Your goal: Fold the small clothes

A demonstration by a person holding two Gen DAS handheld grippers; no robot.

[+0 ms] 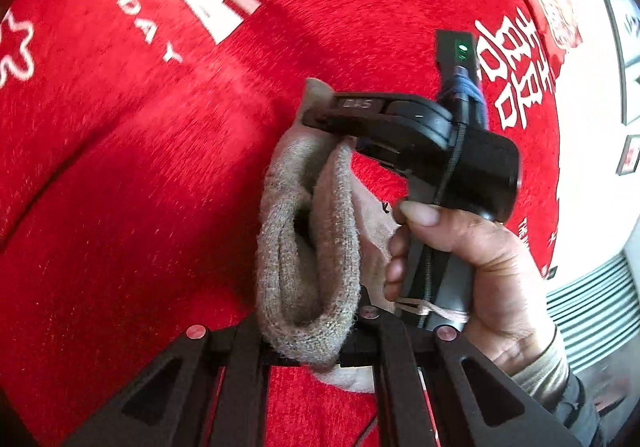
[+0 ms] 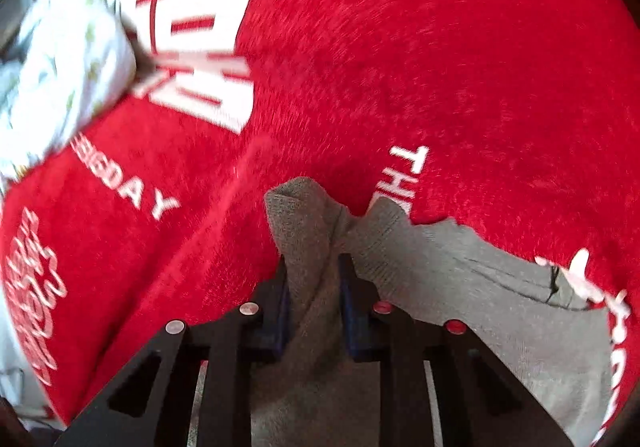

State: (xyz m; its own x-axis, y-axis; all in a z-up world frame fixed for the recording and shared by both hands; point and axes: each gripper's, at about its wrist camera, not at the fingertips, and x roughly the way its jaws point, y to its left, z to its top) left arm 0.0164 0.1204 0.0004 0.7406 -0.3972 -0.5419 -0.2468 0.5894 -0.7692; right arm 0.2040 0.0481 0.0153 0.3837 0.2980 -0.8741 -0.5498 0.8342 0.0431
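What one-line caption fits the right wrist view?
Right gripper pinching a grey sock over a red printed cloth, with white patterned fabric at the far left.

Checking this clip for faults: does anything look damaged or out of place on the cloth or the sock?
Nothing looks damaged. The grey sock is bunched and doubled over, pinched by both the left claw and the right claw above the red cloth. That fits a fold under way.

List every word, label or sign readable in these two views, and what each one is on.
"DAY", end of a blurred word: red cloth, white letters.
"TH", cut off by the grey sock: same cloth.
Large white Chinese characters: same cloth, not legible to me.
Small label on the right gripper: too blurred.
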